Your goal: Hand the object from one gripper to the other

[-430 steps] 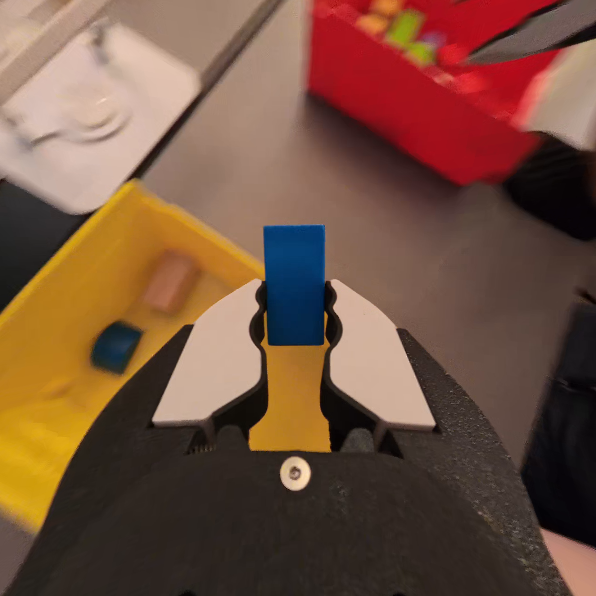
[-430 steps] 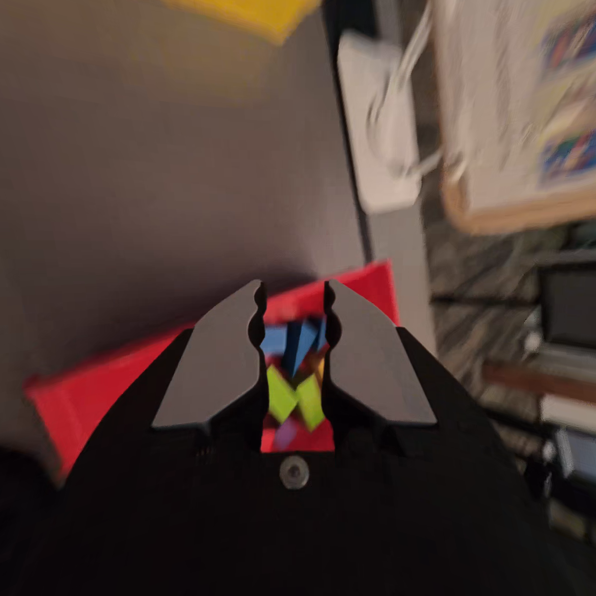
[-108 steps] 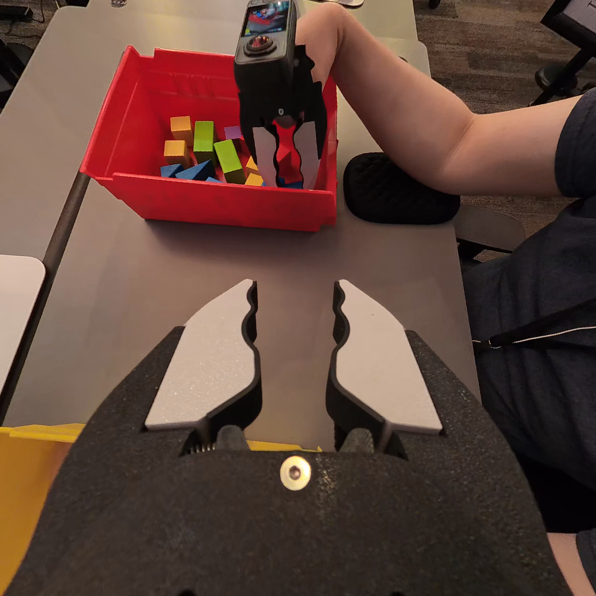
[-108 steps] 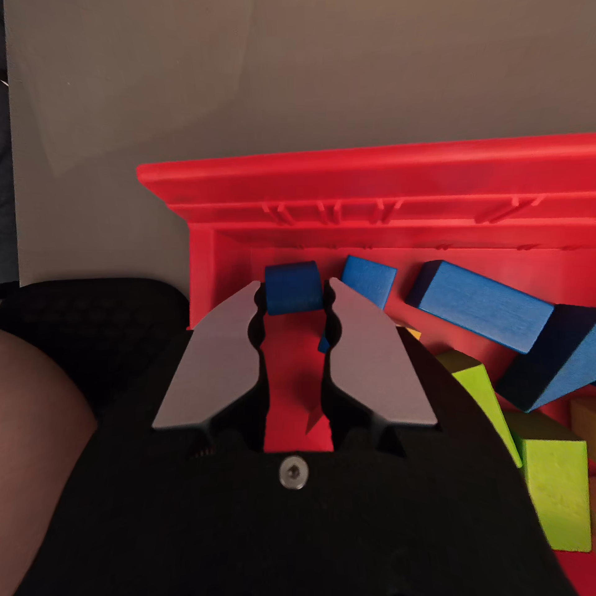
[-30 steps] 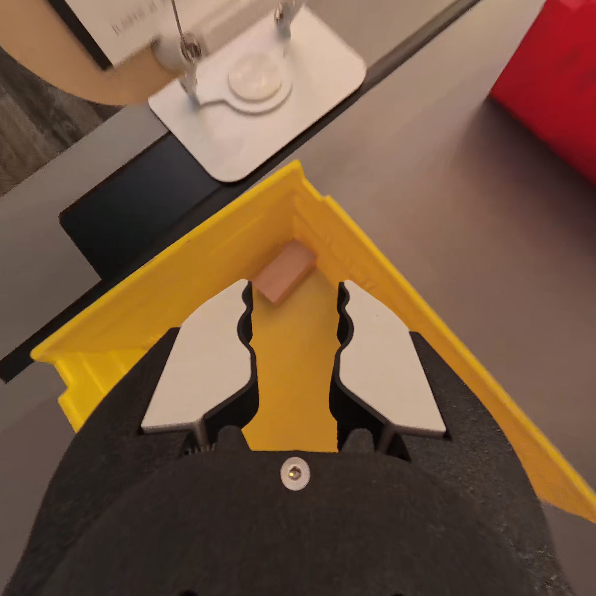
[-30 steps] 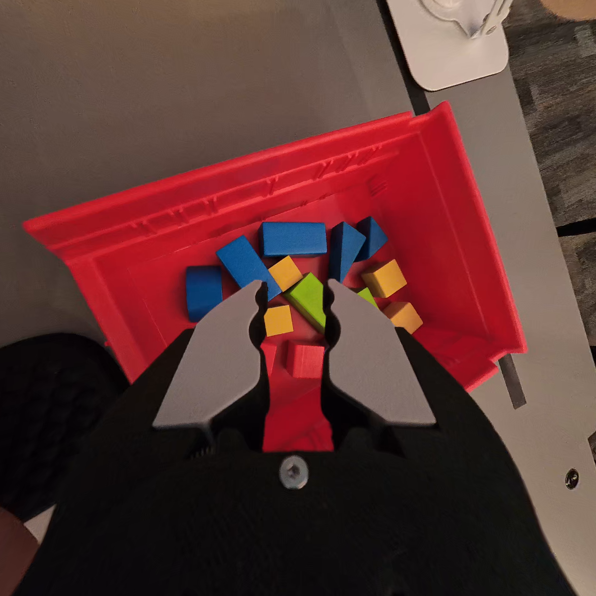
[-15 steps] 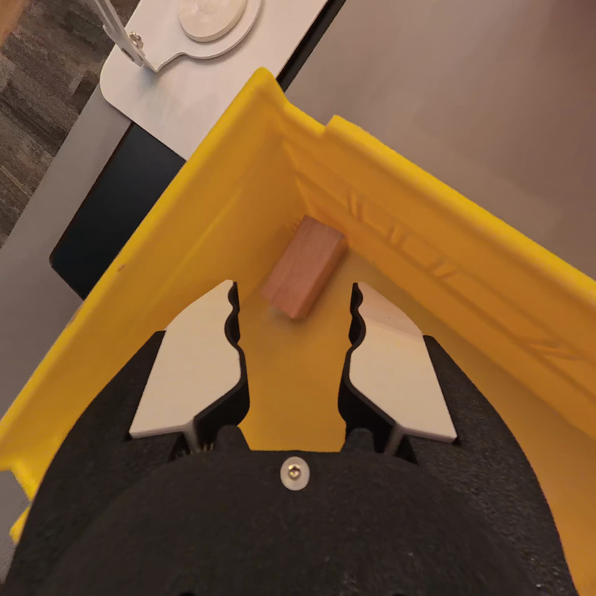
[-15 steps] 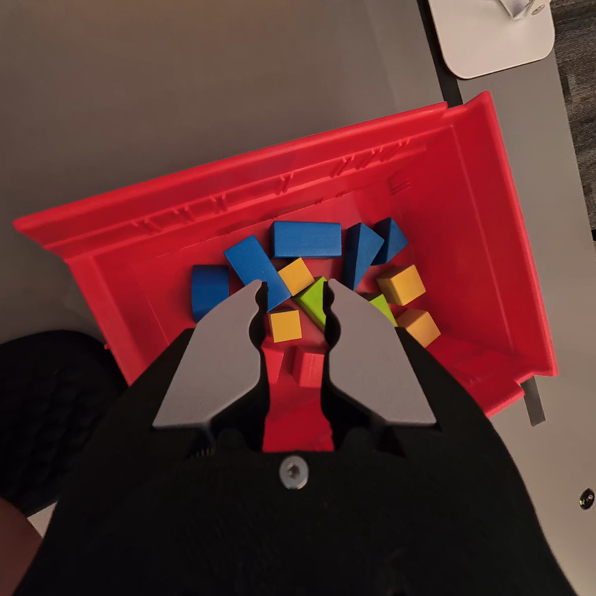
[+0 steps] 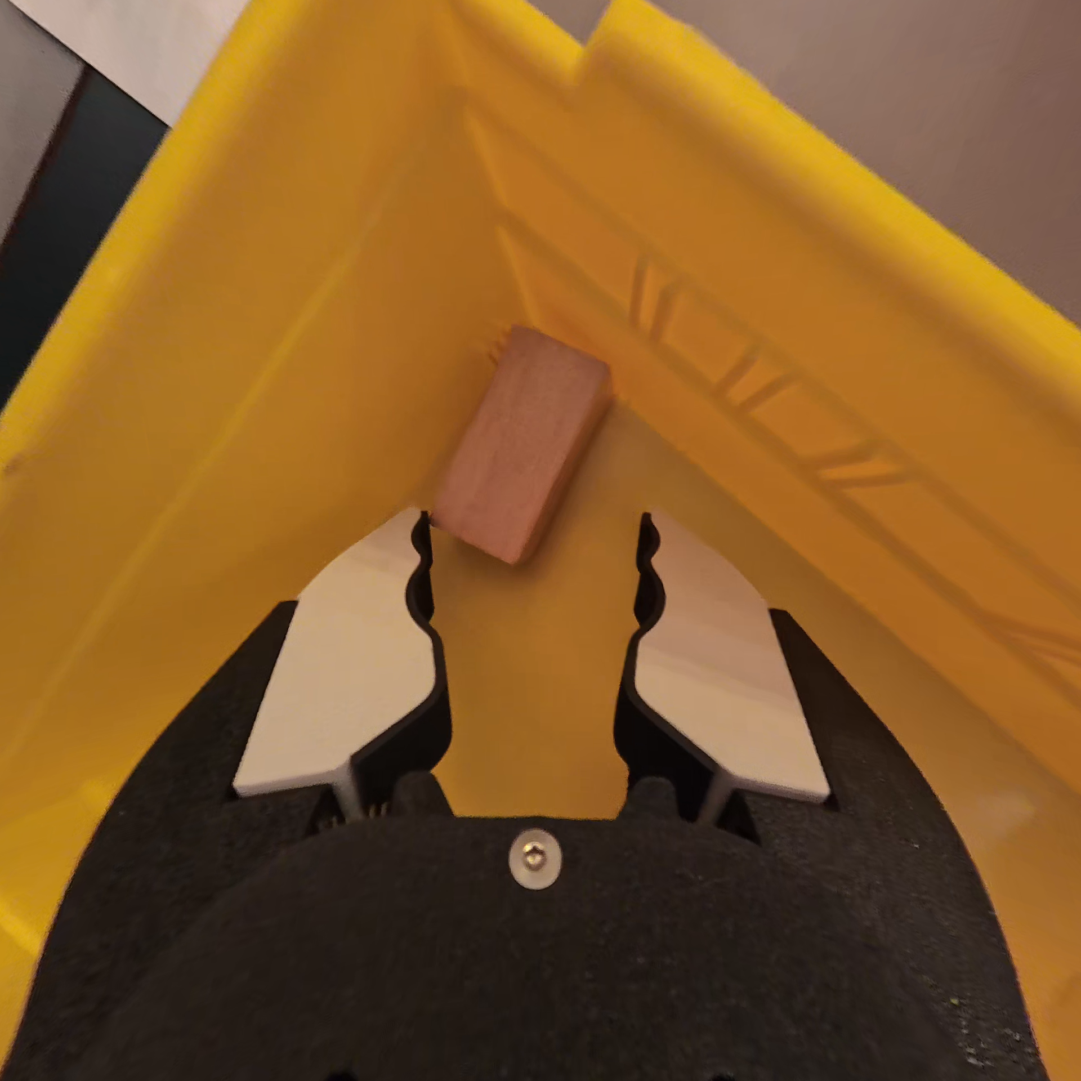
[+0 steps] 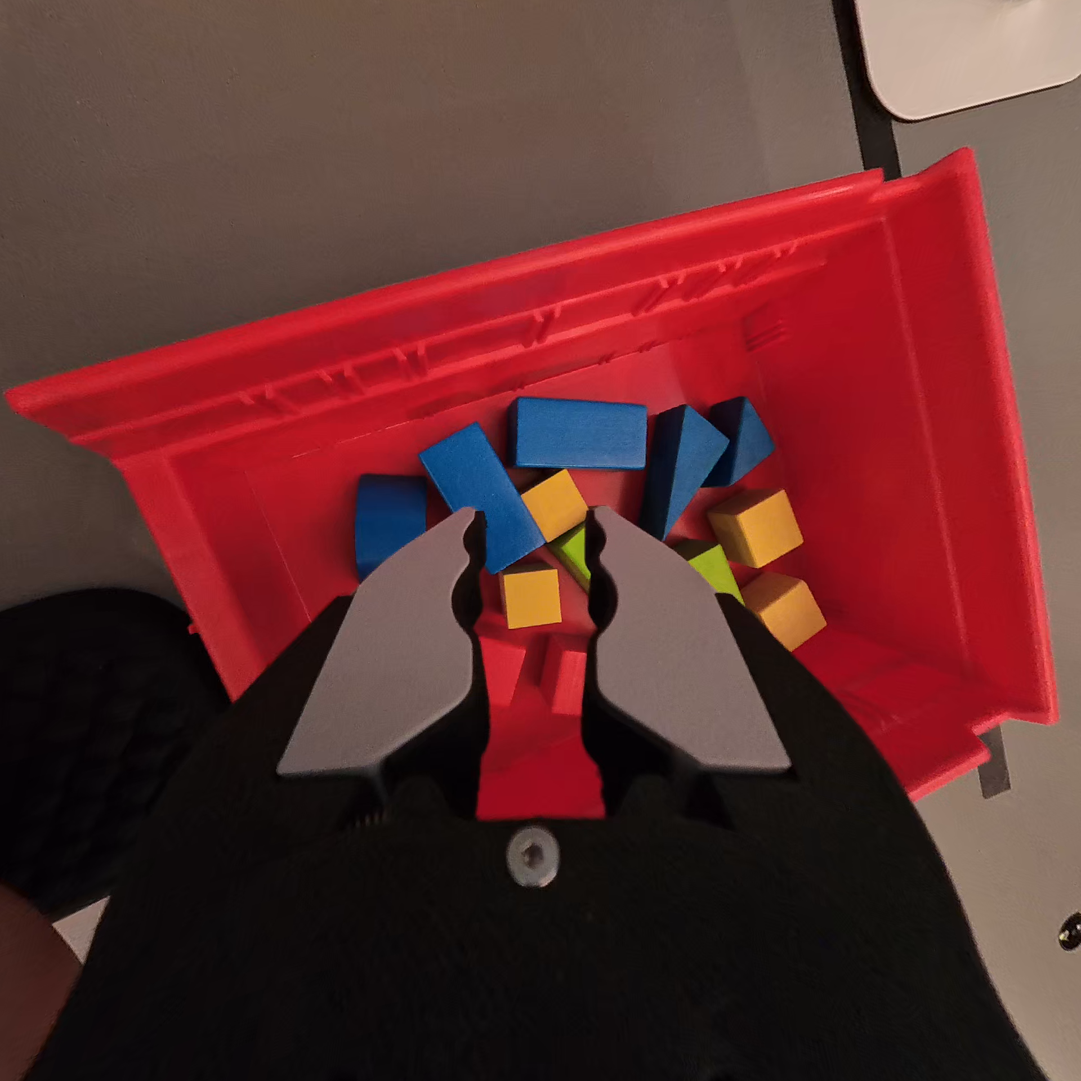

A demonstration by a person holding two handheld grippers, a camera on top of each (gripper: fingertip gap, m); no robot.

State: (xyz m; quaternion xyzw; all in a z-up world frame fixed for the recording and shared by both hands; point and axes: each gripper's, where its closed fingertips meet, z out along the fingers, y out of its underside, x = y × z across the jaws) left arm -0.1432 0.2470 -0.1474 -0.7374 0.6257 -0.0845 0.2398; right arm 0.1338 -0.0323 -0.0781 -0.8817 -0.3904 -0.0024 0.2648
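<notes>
Left gripper (image 9: 535, 520) jaws wide, perhaps grazing wooden block (image 9: 522, 446), right gripper (image 10: 533, 515) narrowly parted, empty

Left gripper (image 9: 535, 526) jaws spread wide and empty, right gripper (image 10: 532, 520) jaws parted, empty

- The left gripper (image 9: 535, 520) reaches down into a yellow bin (image 9: 245, 327), its 2 fingers (image 9: 345, 672) spread wide apart with nothing between them.
- A plain wooden block (image 9: 520, 450), tan and rectangular, lies on the bin's floor in the far corner, where 2 walls meet.
- The block sits at a slant; its far end is against the corner and its near end is just ahead of the left fingertip, close to touching it.
- Beyond the bin's rim, a grey table (image 9: 912, 88) shows at the upper right, and a white plate (image 9: 134, 52) at the upper left.
</notes>
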